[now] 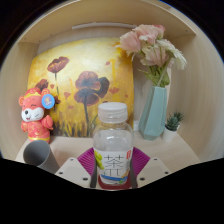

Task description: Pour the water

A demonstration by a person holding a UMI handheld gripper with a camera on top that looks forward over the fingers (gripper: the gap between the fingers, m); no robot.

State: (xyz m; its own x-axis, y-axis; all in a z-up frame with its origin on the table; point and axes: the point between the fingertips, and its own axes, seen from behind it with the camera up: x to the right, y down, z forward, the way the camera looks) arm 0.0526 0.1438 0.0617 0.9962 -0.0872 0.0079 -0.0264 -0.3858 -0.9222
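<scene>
A clear plastic water bottle [112,135] with a white cap and a white and green label stands upright between my fingers. My gripper [112,165] is shut on it: the magenta pads [88,160] press on its lower body from both sides. The bottle's base is hidden below the fingers. A grey cup [40,155] stands on the light shelf to the left of the fingers, apart from the bottle.
Beyond the bottle hangs a painting of red flowers [85,85]. A red and white toy figure [37,112] stands behind the cup. A light blue vase [153,110] with pink flowers and a small potted plant [174,122] stand at the right.
</scene>
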